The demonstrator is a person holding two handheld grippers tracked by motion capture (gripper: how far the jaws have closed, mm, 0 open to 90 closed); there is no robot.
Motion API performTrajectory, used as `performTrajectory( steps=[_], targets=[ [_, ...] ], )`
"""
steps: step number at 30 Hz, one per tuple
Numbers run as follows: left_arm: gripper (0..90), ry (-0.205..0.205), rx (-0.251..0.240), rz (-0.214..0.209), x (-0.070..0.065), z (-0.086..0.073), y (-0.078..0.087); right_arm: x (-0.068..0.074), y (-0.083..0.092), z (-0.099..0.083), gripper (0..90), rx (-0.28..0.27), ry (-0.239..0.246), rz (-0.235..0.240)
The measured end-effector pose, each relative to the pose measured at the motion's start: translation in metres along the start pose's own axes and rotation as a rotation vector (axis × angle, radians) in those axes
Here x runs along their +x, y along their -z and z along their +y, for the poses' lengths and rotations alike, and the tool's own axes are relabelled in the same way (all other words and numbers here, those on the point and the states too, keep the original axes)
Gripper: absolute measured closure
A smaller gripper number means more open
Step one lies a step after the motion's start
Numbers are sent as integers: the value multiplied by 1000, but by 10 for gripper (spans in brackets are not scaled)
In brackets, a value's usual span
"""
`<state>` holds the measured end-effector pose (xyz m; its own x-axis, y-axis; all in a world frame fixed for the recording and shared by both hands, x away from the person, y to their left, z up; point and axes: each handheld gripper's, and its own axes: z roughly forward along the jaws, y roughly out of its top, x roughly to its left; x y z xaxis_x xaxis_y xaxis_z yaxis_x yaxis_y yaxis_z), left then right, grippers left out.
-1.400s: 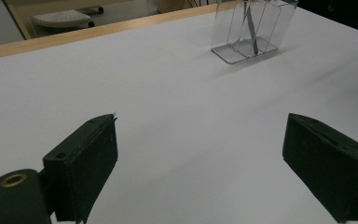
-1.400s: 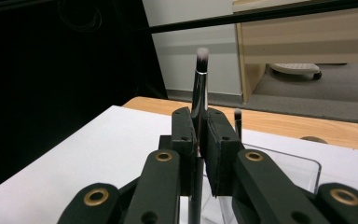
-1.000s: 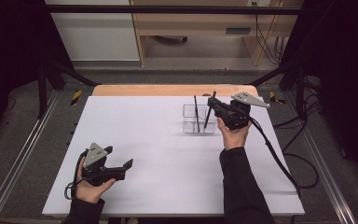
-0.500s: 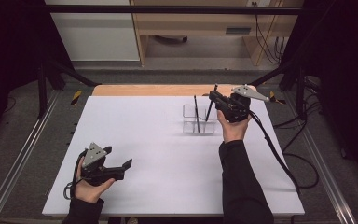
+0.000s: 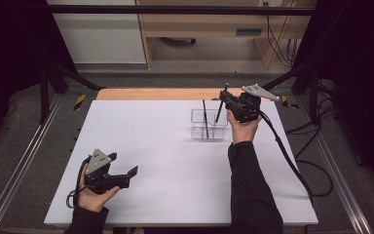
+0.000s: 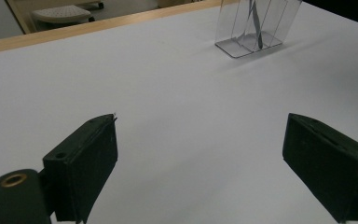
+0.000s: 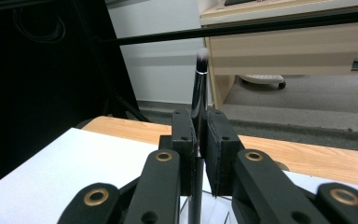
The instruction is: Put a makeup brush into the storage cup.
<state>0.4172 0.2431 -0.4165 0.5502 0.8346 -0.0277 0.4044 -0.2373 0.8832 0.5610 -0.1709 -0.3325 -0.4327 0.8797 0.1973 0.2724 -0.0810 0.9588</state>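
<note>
Resting near the front edge of the white tabletop (image 5: pixel 175 161), the left gripper (image 5: pixel 126 174) has its jaws wide apart and empty. Farther back, the right gripper (image 7: pixel 199 140) clamps a makeup brush (image 7: pixel 199 88) upright over the clear holder (image 5: pixel 208 124), where another brush (image 5: pixel 205 117) stands. It likely needs lowering into a compartment; beyond lie wooden furniture and grey floor.

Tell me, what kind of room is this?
Probably a lab or workshop set up for recording. A white table stands inside a black metal frame, cables trail over grey floor, and a person's hands hold the left gripper and right gripper.
</note>
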Motion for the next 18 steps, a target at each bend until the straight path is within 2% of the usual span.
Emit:
performTrajectory(
  steps=[18],
  targets=[
    [95, -3, 1, -1, 0, 0, 0, -3, -20, -4, 838, 11, 5, -19]
  ],
)
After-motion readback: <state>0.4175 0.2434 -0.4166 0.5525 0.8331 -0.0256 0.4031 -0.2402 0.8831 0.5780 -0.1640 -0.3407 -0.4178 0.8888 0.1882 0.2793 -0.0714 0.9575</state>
